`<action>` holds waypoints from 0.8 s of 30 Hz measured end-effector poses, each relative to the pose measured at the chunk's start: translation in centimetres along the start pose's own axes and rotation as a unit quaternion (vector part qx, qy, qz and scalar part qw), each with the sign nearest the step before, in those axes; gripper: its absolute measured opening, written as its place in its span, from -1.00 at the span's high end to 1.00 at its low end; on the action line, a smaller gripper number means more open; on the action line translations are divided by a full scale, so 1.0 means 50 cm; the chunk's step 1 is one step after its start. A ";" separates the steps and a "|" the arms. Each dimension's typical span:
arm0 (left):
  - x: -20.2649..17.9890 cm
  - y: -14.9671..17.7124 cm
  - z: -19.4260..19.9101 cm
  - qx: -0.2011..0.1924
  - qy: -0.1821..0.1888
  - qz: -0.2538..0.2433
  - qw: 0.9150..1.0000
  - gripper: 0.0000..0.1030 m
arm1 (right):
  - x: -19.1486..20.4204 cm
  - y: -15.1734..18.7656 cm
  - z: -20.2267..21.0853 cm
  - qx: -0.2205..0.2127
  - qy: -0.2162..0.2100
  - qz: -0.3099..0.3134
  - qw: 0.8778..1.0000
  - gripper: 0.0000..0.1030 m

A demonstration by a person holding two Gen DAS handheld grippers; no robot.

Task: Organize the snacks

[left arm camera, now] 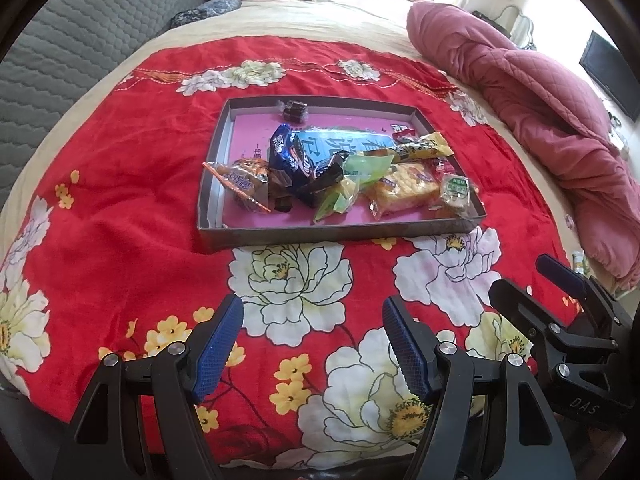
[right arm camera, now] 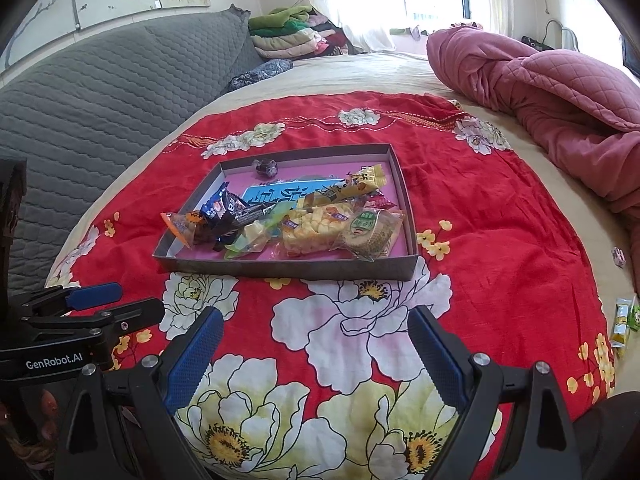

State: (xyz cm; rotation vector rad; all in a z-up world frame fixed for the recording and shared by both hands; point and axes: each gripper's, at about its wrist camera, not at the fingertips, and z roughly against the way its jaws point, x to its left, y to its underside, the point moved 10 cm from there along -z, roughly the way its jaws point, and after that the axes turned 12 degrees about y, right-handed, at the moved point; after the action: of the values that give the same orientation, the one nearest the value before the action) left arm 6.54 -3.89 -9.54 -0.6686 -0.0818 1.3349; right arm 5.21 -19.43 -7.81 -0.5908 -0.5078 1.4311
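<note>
A shallow grey tray with a pink floor sits on the red flowered blanket; it also shows in the right wrist view. It holds several wrapped snacks: a dark blue packet, a yellow cracker pack, a long yellow bar, a round green-label cake and an orange packet. My left gripper is open and empty, short of the tray's near wall. My right gripper is open and empty too, beside the left one.
A bunched pink quilt lies at the right of the bed. A grey quilted headboard stands on the left. Small green and yellow packets lie at the blanket's right edge. Folded clothes are stacked at the back.
</note>
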 end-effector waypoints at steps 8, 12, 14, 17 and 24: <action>-0.002 0.001 -0.001 0.002 -0.003 -0.004 1.000 -0.43 | 0.002 0.002 -0.002 0.001 0.001 0.003 1.000 -0.81; -0.001 0.002 -0.003 0.004 -0.008 -0.005 1.000 -0.43 | 0.004 0.002 -0.004 0.002 0.001 0.005 1.000 -0.81; 0.000 0.002 -0.003 0.004 -0.009 -0.005 1.000 -0.43 | 0.006 0.002 -0.005 0.002 0.001 0.006 1.000 -0.81; 0.002 0.002 -0.003 0.005 -0.013 -0.004 1.000 -0.43 | 0.006 0.002 -0.005 0.001 0.002 0.006 1.000 -0.81; 0.004 0.002 -0.004 0.005 -0.014 -0.004 1.000 -0.43 | 0.006 0.003 -0.006 0.002 0.002 0.006 1.000 -0.81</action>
State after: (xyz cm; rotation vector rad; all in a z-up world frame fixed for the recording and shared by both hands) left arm 6.58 -3.81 -9.82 -0.6398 -0.0998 1.3370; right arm 5.31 -19.15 -8.12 -0.5940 -0.4993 1.4427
